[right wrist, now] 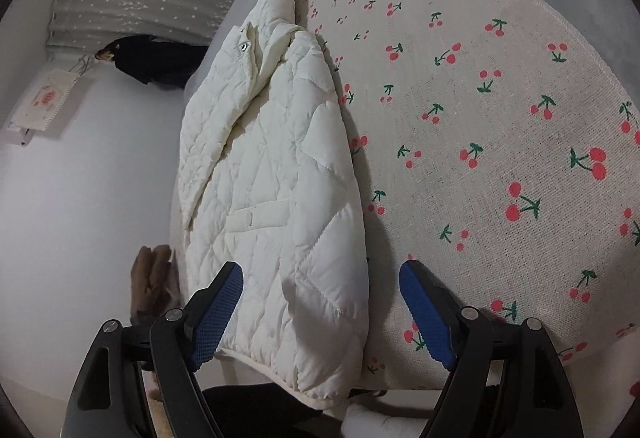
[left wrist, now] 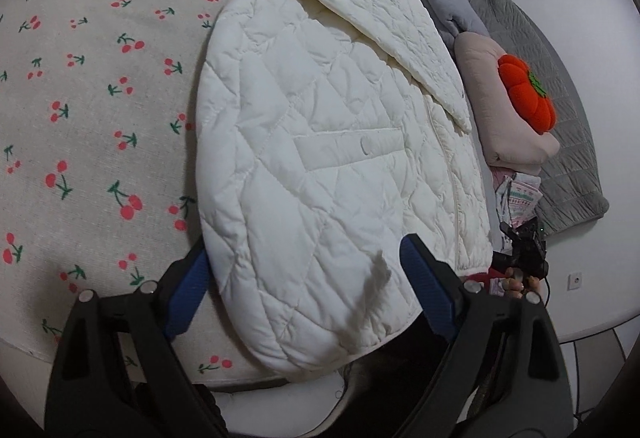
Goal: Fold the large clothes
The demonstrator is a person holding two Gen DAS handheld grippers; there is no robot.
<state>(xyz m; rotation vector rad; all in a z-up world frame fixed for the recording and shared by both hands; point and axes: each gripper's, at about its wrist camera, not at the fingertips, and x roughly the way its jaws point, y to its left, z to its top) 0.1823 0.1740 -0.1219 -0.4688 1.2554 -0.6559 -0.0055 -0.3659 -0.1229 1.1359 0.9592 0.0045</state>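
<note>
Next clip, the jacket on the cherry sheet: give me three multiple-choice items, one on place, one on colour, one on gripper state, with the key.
1. Where does the white quilted jacket lie?
A. on the cherry-print sheet
B. on the floor
C. on a hanger

2. What colour is the pumpkin-shaped cushion?
A. blue
B. orange-red
C. white

3. How does the right gripper stand?
A. shut on the jacket
B. open, hem end between its fingers
C. shut, empty

Key: 1 A, print surrounds it; 2 B, with a green stem; 3 B, the blue pads stand apart.
</note>
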